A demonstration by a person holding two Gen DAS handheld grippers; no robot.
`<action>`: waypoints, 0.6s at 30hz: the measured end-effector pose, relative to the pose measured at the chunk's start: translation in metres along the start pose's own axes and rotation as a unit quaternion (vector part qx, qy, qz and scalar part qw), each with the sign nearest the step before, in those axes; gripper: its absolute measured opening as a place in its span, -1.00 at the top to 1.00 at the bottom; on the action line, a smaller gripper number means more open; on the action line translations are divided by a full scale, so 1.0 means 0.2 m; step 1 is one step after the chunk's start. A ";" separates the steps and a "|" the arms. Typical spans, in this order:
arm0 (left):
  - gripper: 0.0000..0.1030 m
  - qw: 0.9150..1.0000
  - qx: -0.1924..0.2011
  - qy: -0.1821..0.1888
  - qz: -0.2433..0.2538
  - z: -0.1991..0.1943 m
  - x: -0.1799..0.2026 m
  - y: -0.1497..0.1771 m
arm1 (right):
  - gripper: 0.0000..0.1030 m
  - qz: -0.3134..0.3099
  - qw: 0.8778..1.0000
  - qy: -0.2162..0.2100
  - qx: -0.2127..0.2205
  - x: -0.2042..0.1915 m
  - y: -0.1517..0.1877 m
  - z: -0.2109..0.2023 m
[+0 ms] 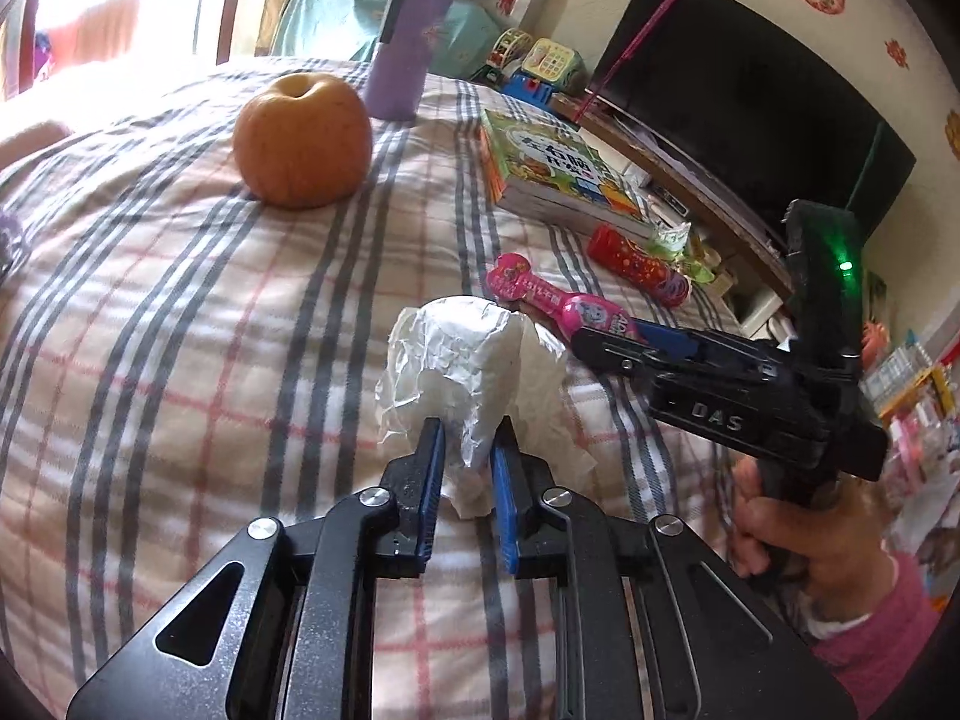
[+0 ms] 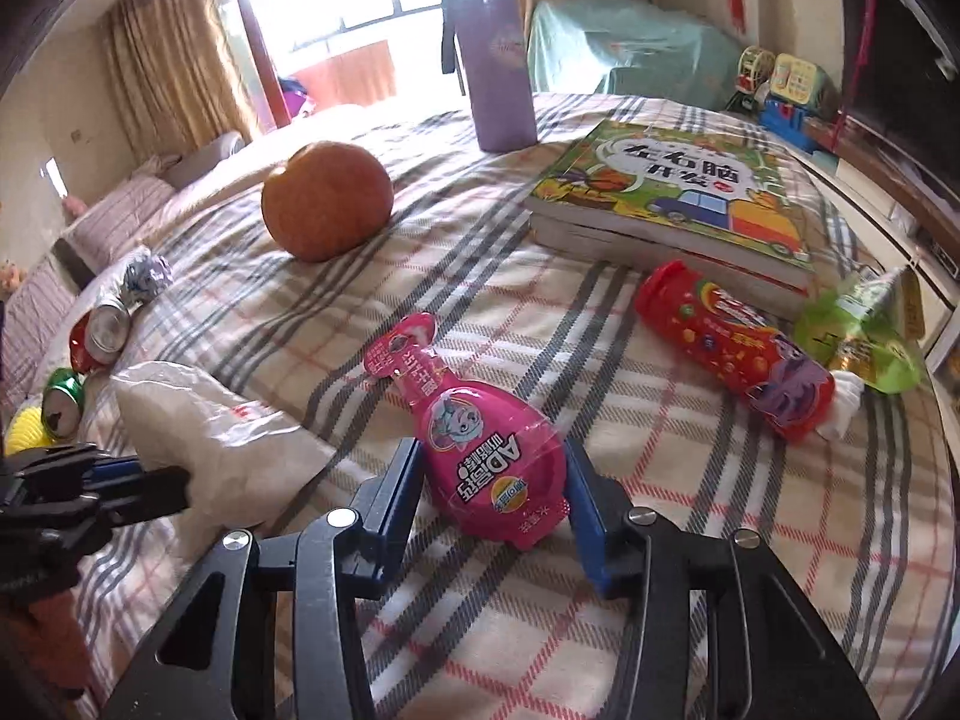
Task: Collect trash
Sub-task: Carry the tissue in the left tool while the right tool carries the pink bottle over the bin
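Observation:
My left gripper (image 1: 468,435) is shut on a crumpled white tissue (image 1: 462,354) on the plaid bed cover; the tissue also shows in the right wrist view (image 2: 204,420). My right gripper (image 2: 492,462) is open, its jaws on either side of a pink drink pouch (image 2: 480,450) that lies flat on the cover, also visible in the left wrist view (image 1: 552,297). A red snack tube (image 2: 732,348), a green wrapper (image 2: 864,330), two crushed cans (image 2: 102,330) and a foil ball (image 2: 144,276) lie on the bed.
An orange fruit (image 2: 327,207), a purple bottle (image 2: 495,54) and a stack of children's books (image 2: 678,192) sit on the plaid cover (image 2: 540,600). A TV (image 1: 750,96) and toys (image 1: 540,60) stand along the wall to the right.

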State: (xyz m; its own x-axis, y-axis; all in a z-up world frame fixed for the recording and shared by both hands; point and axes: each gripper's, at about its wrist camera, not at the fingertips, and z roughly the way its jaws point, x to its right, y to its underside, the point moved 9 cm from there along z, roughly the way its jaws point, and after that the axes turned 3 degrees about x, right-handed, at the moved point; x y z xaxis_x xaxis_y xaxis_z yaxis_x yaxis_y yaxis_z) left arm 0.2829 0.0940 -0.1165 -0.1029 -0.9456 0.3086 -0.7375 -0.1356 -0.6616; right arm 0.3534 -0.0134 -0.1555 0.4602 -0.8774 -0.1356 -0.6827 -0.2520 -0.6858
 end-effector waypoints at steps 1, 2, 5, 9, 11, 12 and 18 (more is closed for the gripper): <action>0.68 1.000 0.000 -0.001 0.005 0.01 0.00 0.00 | 0.11 0.006 1.000 0.003 0.004 0.01 0.01 -0.02; 0.68 1.000 0.000 -0.002 0.010 0.03 0.00 0.01 | 0.12 0.016 1.000 0.004 0.010 0.02 0.02 -0.04; 0.63 1.000 0.010 0.000 0.014 0.05 0.00 0.01 | 0.12 0.059 0.998 0.002 0.025 0.06 0.06 -0.13; 0.62 1.000 0.014 0.001 0.014 0.05 0.00 0.02 | 0.12 0.118 0.992 -0.004 0.043 0.14 0.16 -0.27; 0.67 1.000 0.018 -0.005 0.020 0.04 0.01 0.02 | 0.12 0.136 0.989 0.001 0.054 0.17 0.22 -0.35; 0.68 0.999 0.020 -0.009 0.025 0.03 0.01 0.03 | 0.13 0.140 0.988 0.004 0.059 0.18 0.23 -0.37; 0.78 0.999 0.011 -0.023 0.030 0.01 0.11 0.07 | 0.13 0.158 0.984 0.027 0.082 0.26 0.36 -0.58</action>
State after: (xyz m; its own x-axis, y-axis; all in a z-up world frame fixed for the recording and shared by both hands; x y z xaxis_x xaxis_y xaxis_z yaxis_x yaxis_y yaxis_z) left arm 0.2711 0.0707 -0.1205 -0.1148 -0.9649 0.2361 -0.7154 -0.0846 -0.6936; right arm 0.2625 -0.1255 -0.1291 0.2068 -0.9227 -0.3255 -0.6847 0.1012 -0.7218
